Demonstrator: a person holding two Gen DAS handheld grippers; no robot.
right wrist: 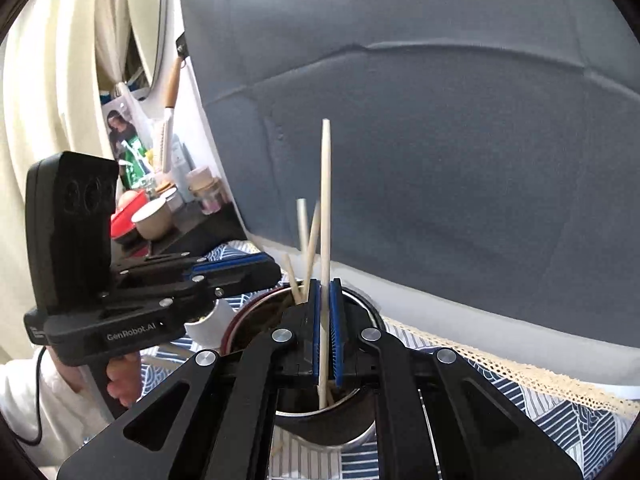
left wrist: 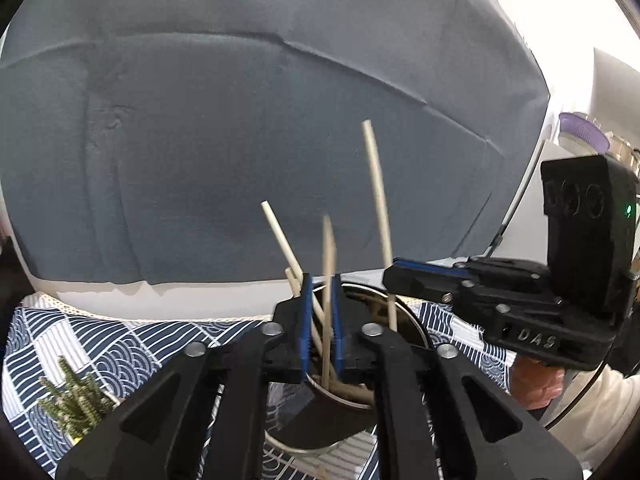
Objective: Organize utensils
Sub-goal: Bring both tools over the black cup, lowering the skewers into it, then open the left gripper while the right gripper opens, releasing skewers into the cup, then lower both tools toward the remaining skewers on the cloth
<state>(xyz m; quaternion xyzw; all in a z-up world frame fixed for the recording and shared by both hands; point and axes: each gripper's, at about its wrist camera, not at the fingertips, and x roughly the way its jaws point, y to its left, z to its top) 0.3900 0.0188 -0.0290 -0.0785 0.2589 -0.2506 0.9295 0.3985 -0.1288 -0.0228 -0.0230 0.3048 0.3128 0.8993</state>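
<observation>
A round metal holder (left wrist: 416,330) stands on the patterned cloth and shows in the right wrist view (right wrist: 362,438) too. Several pale chopsticks stand in it. My left gripper (left wrist: 321,322) sits over its rim, jaws nearly closed around one blurred chopstick (left wrist: 329,248); a gap shows beside it. My right gripper (right wrist: 325,330) is shut on a tall chopstick (right wrist: 325,200), held upright with its lower end inside the holder. That chopstick also shows in the left wrist view (left wrist: 378,188). Each gripper appears in the other's view: the right one (left wrist: 424,276), the left one (right wrist: 256,266).
A blue and white patterned cloth (left wrist: 100,344) with a lace edge (right wrist: 520,372) covers the table. A grey cushion (left wrist: 240,140) rises behind it. A small plant (left wrist: 76,396) stands at front left. A white cup (right wrist: 214,322), a bowl (right wrist: 152,220) and jars sit on the left.
</observation>
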